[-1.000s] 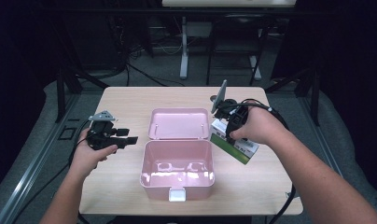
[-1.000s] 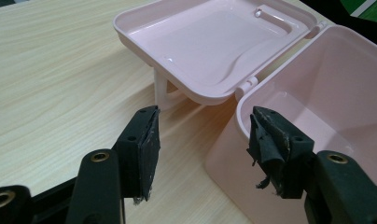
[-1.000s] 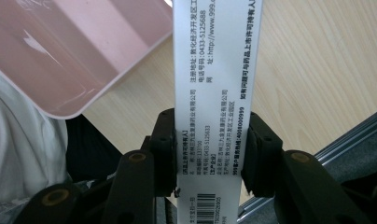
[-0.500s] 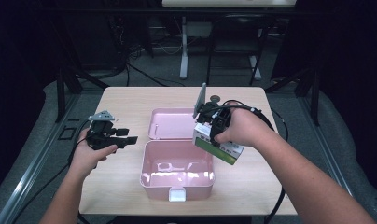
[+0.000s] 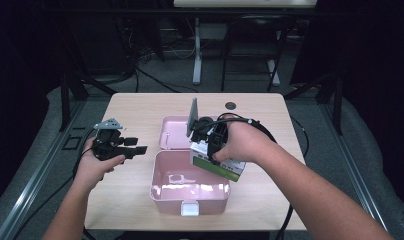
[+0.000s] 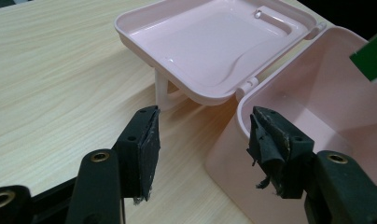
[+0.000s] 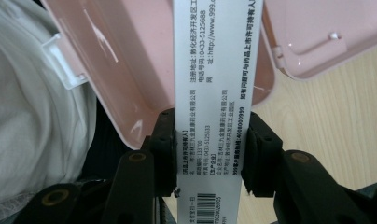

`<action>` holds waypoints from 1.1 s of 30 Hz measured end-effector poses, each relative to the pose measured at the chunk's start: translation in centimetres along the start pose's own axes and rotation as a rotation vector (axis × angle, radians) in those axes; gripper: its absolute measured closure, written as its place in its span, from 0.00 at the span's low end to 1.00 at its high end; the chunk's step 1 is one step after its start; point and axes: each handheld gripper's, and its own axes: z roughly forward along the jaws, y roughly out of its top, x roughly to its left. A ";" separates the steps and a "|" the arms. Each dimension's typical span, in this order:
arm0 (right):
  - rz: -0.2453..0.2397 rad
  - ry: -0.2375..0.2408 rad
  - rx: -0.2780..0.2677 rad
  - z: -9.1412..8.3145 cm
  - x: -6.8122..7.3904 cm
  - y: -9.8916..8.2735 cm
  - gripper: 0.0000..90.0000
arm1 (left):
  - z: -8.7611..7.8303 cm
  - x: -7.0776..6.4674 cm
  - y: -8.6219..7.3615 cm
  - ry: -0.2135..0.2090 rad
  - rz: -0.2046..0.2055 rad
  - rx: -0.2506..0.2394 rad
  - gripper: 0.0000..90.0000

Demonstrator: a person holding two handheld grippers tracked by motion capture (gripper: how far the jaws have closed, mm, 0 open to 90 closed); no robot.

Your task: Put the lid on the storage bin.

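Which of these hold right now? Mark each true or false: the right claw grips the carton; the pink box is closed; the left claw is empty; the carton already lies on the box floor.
1. The right claw grips the carton: true.
2. The pink box is closed: false, its lid lies open behind it.
3. The left claw is empty: true, jaws apart beside the box.
4. The carton lies on the box floor: false, it is held above the box's right rim.
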 end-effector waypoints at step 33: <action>-0.226 0.058 0.018 3.5 5.1 3.4 0.68 | 0.6 -0.2 -0.1 -0.009 0.004 0.017 0.48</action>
